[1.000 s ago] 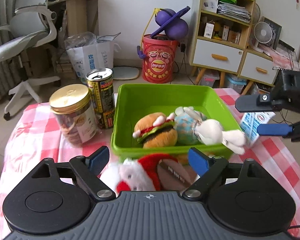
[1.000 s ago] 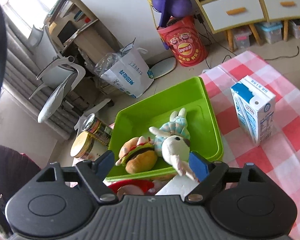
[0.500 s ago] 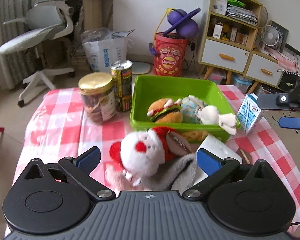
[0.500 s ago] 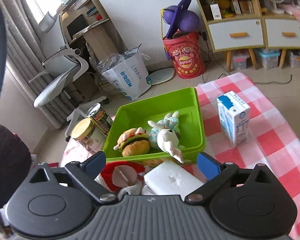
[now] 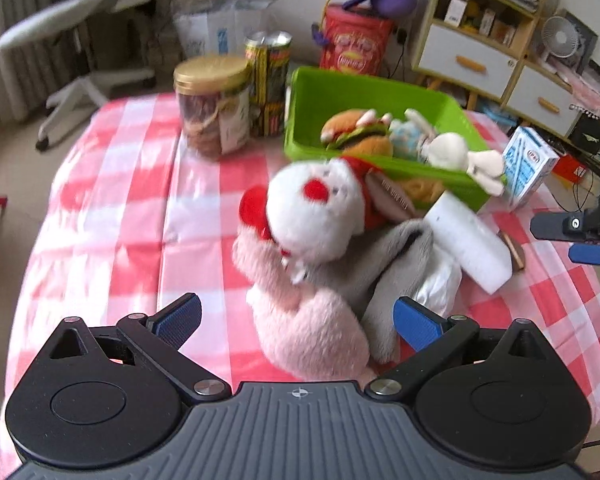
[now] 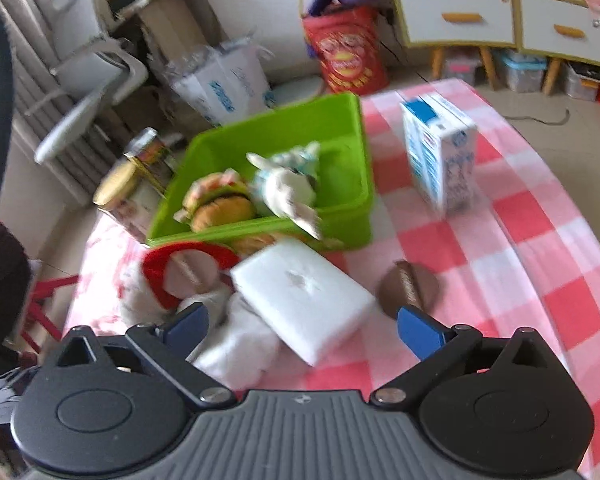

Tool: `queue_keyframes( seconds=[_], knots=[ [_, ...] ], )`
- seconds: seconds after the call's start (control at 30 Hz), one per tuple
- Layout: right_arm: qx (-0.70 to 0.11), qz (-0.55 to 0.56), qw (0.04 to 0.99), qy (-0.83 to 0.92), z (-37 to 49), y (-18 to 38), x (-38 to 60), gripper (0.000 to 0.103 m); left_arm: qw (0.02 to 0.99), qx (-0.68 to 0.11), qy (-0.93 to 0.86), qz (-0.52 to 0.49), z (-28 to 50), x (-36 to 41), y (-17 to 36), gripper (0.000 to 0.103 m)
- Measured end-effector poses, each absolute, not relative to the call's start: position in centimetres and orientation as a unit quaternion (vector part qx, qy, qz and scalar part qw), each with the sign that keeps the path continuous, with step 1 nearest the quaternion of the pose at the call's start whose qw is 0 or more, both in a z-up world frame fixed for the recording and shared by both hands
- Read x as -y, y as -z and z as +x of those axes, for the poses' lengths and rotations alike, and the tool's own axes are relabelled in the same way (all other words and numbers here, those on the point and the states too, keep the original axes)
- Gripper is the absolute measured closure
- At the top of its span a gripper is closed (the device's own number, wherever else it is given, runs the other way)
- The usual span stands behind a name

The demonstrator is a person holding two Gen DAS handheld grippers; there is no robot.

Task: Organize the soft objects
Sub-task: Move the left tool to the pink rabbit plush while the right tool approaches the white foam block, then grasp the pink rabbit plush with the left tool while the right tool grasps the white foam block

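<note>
Step in hand, as I judge it: picking the next soft thing for the green bin (image 5: 380, 92); nothing gripped yet.

- Bin sits at the far side of the checked worktop (image 5: 112, 216). 2 soft toys already inside: a plush burger (image 5: 356, 132) and a rabbit doll (image 5: 448, 148), 1 of its limbs drooping over the near rim.
- Not yet binned: a large plush with white head and red nose (image 5: 316, 208), pink body, lying just in front of the bin against grey fabric. A white foam block (image 6: 300, 296) lies tilted beside it, resting on white cloth.
- Left tool (image 5: 296, 318): jaws wide, the plush's pink body between the fingers; pads look clear of it.
- Right tool (image 6: 302, 322): jaws wide, nothing pressed; the foam block's near corner sits between the fingers.
- Hard items stay out: gold-lidded jar (image 5: 212, 104), tall can (image 5: 268, 80), milk carton (image 6: 440, 152), a brown disc (image 6: 410, 288) near the foam.

Next move likely calls for: lower the left tool around the plush's body, close firmly since it will compress, lift clear of the bin's near rim and drop it in the bin's free left part. Frames are motion-blurred; contact hard to confirm.
</note>
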State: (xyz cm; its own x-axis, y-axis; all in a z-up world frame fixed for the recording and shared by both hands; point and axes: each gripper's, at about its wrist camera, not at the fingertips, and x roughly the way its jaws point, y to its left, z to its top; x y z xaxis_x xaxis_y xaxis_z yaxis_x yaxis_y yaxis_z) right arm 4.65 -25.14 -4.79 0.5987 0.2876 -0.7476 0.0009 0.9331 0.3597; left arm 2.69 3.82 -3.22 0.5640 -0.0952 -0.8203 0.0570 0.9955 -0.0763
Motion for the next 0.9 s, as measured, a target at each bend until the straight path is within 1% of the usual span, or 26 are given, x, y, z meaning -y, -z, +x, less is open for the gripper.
queue_keyframes(
  seconds=[0.13,0.27,0.4,0.6,0.77,0.9],
  knots=[
    [-0.460,0.163,0.869,-0.073,5.1,5.9,25.3,0.018,0.873,-0.484,0.042,-0.049,2.8,-4.2,3.6,0.006],
    [-0.474,0.147,0.864,-0.082,5.8,6.7,24.8,0.018,0.860,-0.503,0.051,-0.076,3.2,-4.1,4.1,0.009],
    [-0.478,0.140,0.862,-0.099,6.7,7.7,24.2,0.018,0.852,-0.512,0.054,-0.094,3.1,-4.1,4.4,0.020],
    [-0.509,0.138,0.845,-0.091,7.4,9.4,24.0,0.018,0.850,-0.514,0.049,-0.105,3.1,-4.7,4.4,0.027],
    [-0.512,0.141,0.842,-0.090,7.6,9.9,24.1,0.018,0.849,-0.514,0.051,-0.113,3.2,-4.8,4.4,0.035],
    [-0.514,0.144,0.841,-0.093,7.7,10.0,24.1,0.018,0.850,-0.512,0.052,-0.115,3.1,-4.8,4.3,0.043]
  ],
)
